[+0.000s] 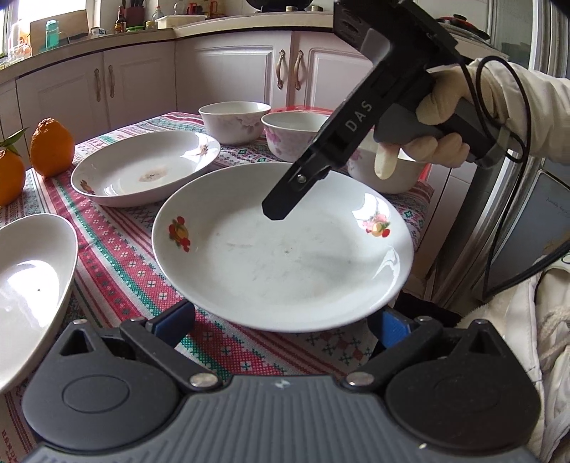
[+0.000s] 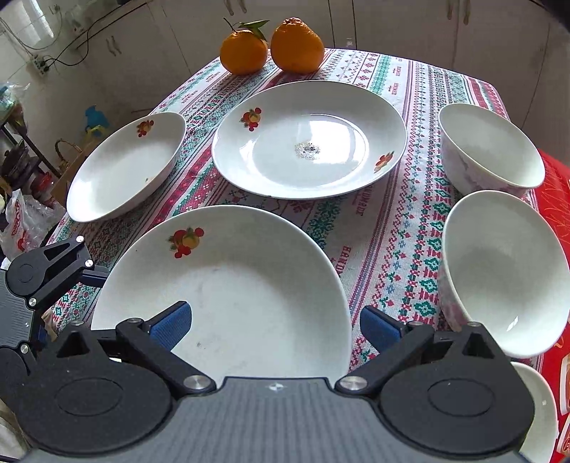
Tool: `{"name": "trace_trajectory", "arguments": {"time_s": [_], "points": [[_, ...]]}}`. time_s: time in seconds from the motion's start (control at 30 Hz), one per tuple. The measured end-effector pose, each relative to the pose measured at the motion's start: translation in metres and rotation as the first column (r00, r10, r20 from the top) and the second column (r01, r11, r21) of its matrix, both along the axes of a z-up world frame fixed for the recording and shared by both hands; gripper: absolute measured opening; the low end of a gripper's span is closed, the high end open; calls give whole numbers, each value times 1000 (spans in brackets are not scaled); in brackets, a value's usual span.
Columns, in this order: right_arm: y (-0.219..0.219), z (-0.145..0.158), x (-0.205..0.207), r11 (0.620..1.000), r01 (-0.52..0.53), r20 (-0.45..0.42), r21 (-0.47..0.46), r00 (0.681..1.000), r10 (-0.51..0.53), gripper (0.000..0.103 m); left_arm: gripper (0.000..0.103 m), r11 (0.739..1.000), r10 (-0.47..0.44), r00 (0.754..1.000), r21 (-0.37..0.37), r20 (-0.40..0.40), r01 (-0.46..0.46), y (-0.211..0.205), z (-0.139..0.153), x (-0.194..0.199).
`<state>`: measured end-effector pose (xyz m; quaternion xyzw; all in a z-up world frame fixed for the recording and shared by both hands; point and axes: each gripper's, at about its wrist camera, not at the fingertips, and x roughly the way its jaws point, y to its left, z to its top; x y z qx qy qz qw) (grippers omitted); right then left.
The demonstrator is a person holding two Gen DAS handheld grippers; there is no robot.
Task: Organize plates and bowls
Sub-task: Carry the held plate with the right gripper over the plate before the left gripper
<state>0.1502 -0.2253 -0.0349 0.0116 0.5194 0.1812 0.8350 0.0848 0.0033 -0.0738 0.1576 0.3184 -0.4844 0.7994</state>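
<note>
Both hand-held grippers, left (image 1: 281, 322) and right (image 2: 276, 326), gape wide, empty, over the nearest plate (image 2: 231, 285).

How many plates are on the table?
3. One plate lies nearest, between the right gripper's fingers; one is in the middle before the oranges; one sits at the left edge. None appear hidden.

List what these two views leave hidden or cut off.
- Third bowl: left wrist view, mostly behind the right gripper and gloved hand; right wrist view, cut by the edge.
- Plate near rim: left wrist view, hides the left gripper fingertips.
- Countertop bottles: too small.
</note>
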Motion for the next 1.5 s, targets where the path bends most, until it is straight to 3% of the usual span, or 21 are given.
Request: {"name": "trace_trajectory", "arguments": {"time_s": [0.4, 0.93, 1.5], "points": [[1, -4, 10, 998, -64, -31, 5, 997, 64, 88, 101, 1000, -11, 1000, 5, 1, 11, -4, -1, 0], [-8, -4, 14, 993, -69, -83, 92, 994, 77, 88, 101, 1000, -19, 1000, 6, 9, 19, -5, -2, 0], [4, -1, 16, 992, -87, -69, 89, 993, 93, 90, 96, 1000, -9, 1000, 4, 16, 9, 1, 2, -1]]}}
